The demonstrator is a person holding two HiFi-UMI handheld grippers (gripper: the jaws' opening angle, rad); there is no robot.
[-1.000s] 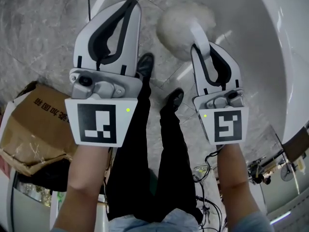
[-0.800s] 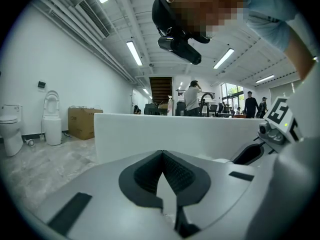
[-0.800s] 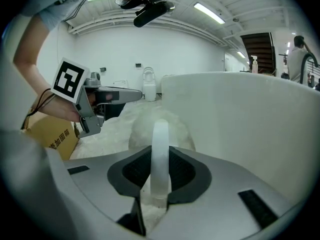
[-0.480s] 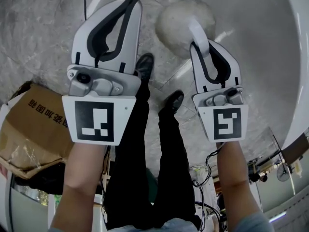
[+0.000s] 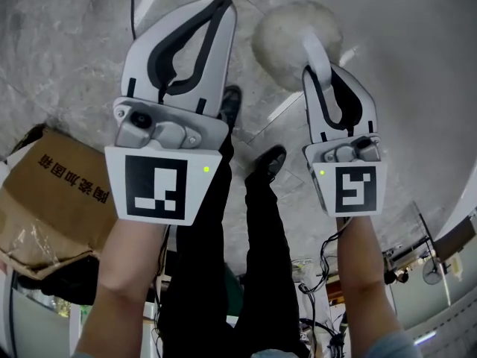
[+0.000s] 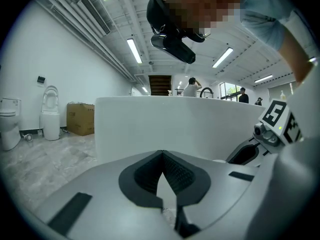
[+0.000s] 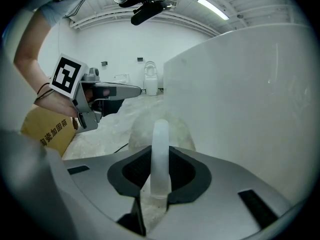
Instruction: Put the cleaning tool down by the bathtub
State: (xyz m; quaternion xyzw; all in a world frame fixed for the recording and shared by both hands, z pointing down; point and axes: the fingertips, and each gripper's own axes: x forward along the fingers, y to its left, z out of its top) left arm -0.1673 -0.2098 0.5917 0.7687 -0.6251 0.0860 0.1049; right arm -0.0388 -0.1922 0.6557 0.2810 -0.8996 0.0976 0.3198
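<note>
Head view: bathtub (image 5: 466, 66) cropped; right gripper (image 5: 320, 71) hides handle (image 5: 313, 49).

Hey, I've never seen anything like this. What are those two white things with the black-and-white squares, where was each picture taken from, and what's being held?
There is no robot here: a person holds a two-jaw gripper in each hand, and the squared cubes are part of those grippers. The head view comes from a camera on the person's head, looking down at a grey marble floor, their shoes and a cardboard box. The other two pictures come from cameras riding on each gripper, looking along its jaws. The left gripper has its jaws together with nothing between them. The right gripper is clamped on the white handle of a fluffy round cleaning tool, beside the white bathtub.
</note>
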